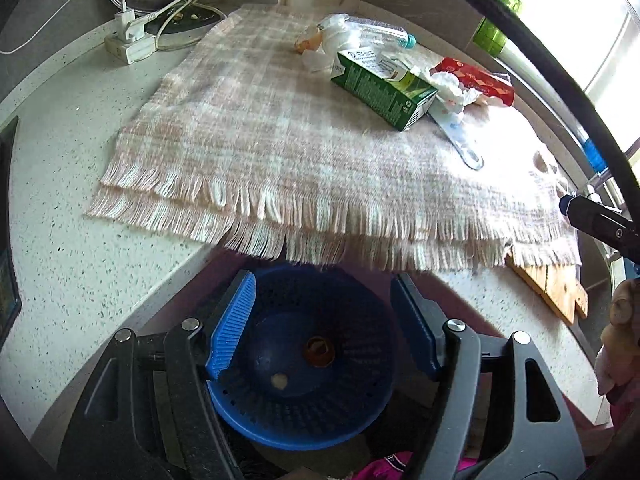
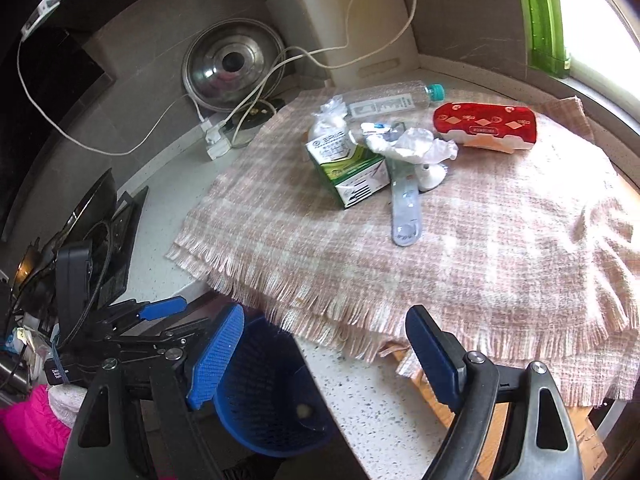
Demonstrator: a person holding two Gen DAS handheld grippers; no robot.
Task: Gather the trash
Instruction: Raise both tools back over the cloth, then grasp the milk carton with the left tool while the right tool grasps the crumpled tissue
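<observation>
Trash is piled on the cloth [image 2: 460, 248] far from both claws: carton [image 2: 352, 168], tissue [image 2: 412, 146], bottle [image 2: 384, 102], red pack [image 2: 484, 126], plastic strip [image 2: 406, 212]. L claw [image 1: 320, 320] is held spread, empty, over the blue basket [image 1: 304, 412] below the desk [image 1: 80, 184] edge. R claw [image 2: 324, 356] is spread wide, empty, w/ the basket just beside it. Cables, pot lid [image 2: 232, 66] and green bottle [image 2: 546, 20] are seen at the back.

Blue basket [image 2: 264, 396] partly behind claw
</observation>
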